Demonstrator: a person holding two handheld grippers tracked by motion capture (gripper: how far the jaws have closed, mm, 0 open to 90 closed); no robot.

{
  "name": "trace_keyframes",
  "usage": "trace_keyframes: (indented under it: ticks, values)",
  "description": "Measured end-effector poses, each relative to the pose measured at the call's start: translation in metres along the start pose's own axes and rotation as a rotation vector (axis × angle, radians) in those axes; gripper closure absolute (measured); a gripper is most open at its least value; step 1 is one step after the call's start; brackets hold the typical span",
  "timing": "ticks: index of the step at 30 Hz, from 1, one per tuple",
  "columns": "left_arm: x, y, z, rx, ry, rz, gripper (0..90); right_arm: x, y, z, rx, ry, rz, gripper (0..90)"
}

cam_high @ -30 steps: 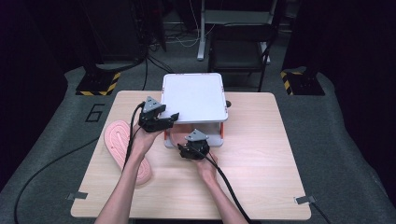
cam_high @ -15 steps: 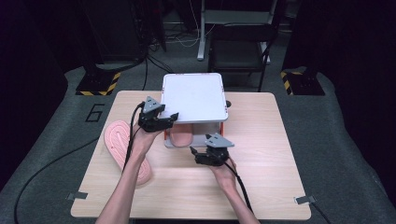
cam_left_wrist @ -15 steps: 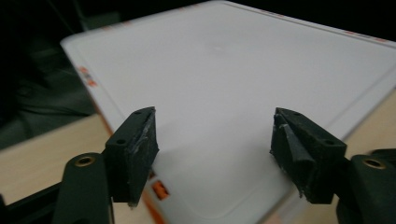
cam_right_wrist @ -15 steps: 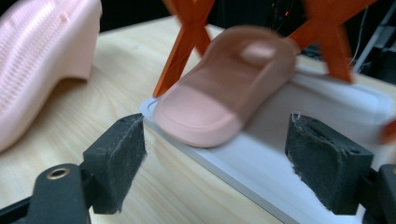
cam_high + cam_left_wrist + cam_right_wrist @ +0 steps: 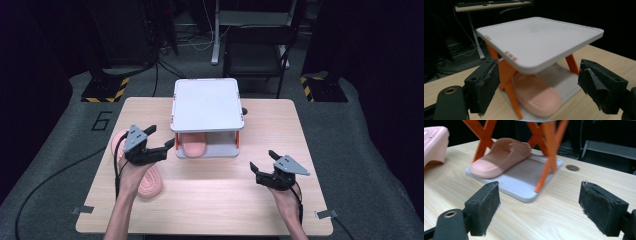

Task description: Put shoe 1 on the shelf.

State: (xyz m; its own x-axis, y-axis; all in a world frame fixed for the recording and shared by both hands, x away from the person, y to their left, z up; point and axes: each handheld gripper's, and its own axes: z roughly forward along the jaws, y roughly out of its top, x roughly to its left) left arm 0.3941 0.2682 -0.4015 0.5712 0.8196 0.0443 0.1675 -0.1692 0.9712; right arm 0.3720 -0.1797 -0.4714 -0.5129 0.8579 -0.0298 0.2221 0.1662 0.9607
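At the centre of the high view, one pink slipper [image 5: 193, 148] lies on the lower shelf of the white rack [image 5: 206, 103]; the other slipper [image 5: 148, 184] lies lower left, under your forearm. Your left gripper [image 5: 161, 140] and right gripper [image 5: 261, 163] have just been opening; both jaws stand wide with nothing between them.

Both forearms came in from the bottom of the high view, one gripper per hand. Left gripper [image 5: 161, 141] sat at the left side, jaws aimed right and a bit fwd, wide apart w/ nothing btwn them; they had just been opening. Right gripper [image 5: 262, 163] sat well apart at the right, nearer the person, jaws aimed left and fwd, also spread and empty, just opened too. Cables trailed back along both wrists.
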Motion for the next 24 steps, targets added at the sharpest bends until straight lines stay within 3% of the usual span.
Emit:
trace_keyframes:
  ticks: [11,17,24]
  values:
    - [0.015,-0.052,-0.066,-0.046,0.098,-0.071,16.3,-0.026,-0.029,-0.032,-0.053,-0.134,0.002,18.0]
    - [0.027,-0.069,-0.078,-0.042,0.129,-0.128,16.6,-0.038,-0.034,-0.038,-0.077,-0.187,0.072,18.0]
    - [0.035,-0.082,-0.080,0.006,0.195,-0.130,16.7,-0.045,-0.037,-0.041,-0.090,-0.221,0.099,18.0]
